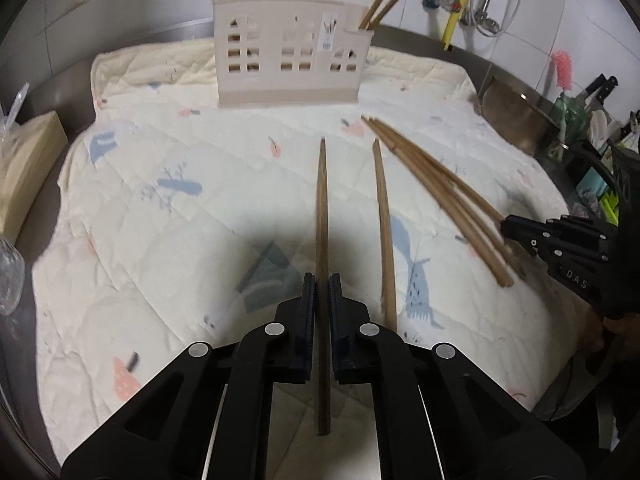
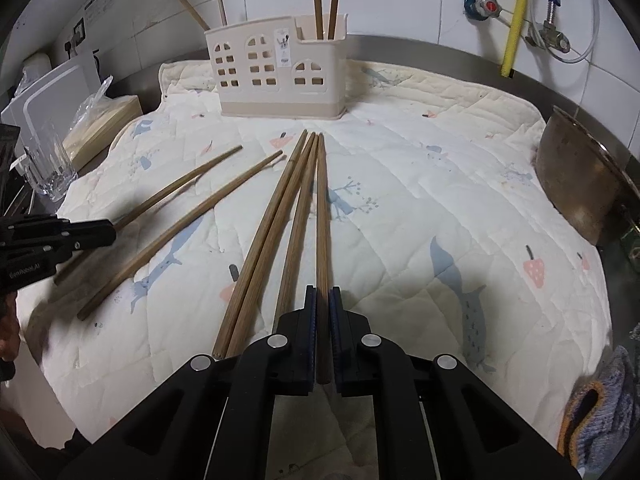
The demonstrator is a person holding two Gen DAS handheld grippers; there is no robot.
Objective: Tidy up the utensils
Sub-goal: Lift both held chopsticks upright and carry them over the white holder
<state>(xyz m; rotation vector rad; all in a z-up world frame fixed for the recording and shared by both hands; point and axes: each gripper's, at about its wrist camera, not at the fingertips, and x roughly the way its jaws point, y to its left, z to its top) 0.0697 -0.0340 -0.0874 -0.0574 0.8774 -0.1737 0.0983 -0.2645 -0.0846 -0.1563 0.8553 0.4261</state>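
1. Left tool (image 1: 322, 280): jaws drawn narrow and clamped on a single chopstick (image 1: 322, 208), which runs up the centre of the left view. The grip sits well back from the tip, leaving a short stub behind the jaws; judged a hold that keeps the long end forward for aiming.

2. Right tool (image 2: 323, 292): jaws likewise narrow, gripping one chopstick (image 2: 322, 216) near its blunt end, centre of the right view. This stick is the rightmost of a bundle (image 2: 276, 216) lying fanned on the quilted mat (image 2: 420, 184).

3. A further loose chopstick (image 1: 384, 220) lies on the mat just right of the left tool's stick, untouched.

4. Holder (image 2: 280, 76): cream, window-pattern caddy, upright at upper centre of both views, at the mat's far edge. Chopsticks already stand in its end compartments, tips down.

5. Judgement: each tool has taken one stick so both can be lifted and dropped into the holder. The sorting is partly done; several sticks remain on the mat.

6. Risk: the right tool's stick touches its neighbours and may drag them.
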